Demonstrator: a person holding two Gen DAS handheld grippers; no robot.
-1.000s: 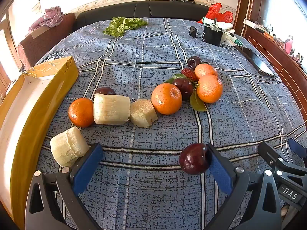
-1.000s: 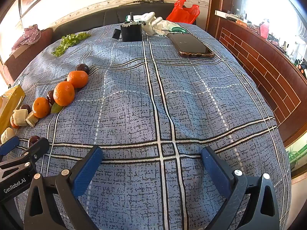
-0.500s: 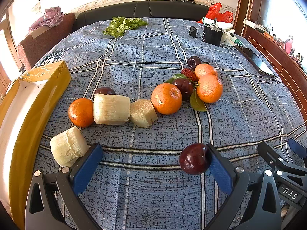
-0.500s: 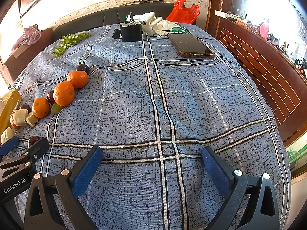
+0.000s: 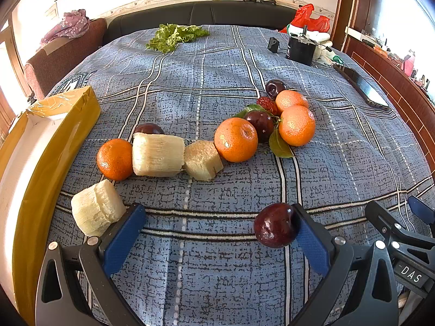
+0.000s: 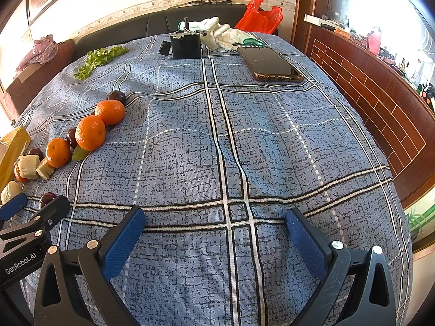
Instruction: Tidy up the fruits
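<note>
Right gripper spread wide over bare blue plaid cloth; oranges, plums and sugarcane pieces line the left; phone far ahead

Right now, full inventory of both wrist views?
oranges: 4, orange, mid-cloth row
plums: 4, dark red, one against left gripper's right finger
sugarcane pieces: 3, pale yellow, left of row
red date: 1, by far oranges
leaves: green, under oranges
lettuce: 1, green, far edge
box: 1, yellow, left
phone: 1, black, right
black block: 1, far
gloves: white, far
bag: 1, red
left gripper: open
right gripper: open, empty
</note>
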